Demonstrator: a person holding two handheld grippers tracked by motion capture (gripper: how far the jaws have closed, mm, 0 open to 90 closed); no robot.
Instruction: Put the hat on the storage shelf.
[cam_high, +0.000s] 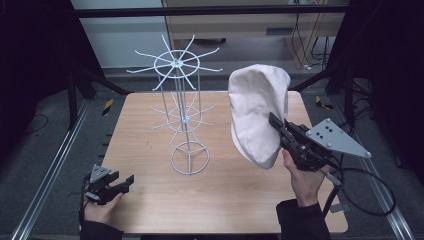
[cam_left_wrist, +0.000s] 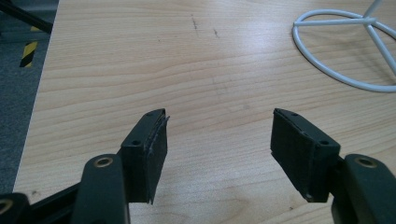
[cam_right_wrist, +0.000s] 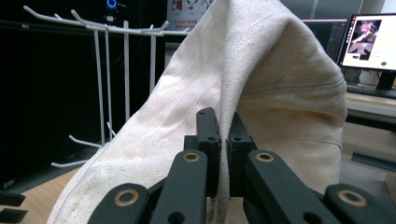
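I have the cream cloth hat lifted clear of the desk, pinched by a fold of its fabric in my right tool, whose jaws are pressed together on the cloth, as the right gripper view makes plain. The hat hangs in the air to the right of the white wire rack, near its upper ring of hooks in height but apart from it, touching no prong. My left tool rests low at the near left corner of the desk, its jaws standing wide apart with nothing between them (the left gripper view looks across bare wood toward the rack's round base). As I judge it, the pick-up is done: the hat is off the desk and held firmly. What is left is the main part of the job, carrying the hat across to the rack and settling it over one of the hooks on the top tier, then letting go. None of the prongs bears anything yet, on either tier. The grip sits on one edge of the hat, so the crown droops downward, which I expect will call for some care in lining the opening up with a hook.
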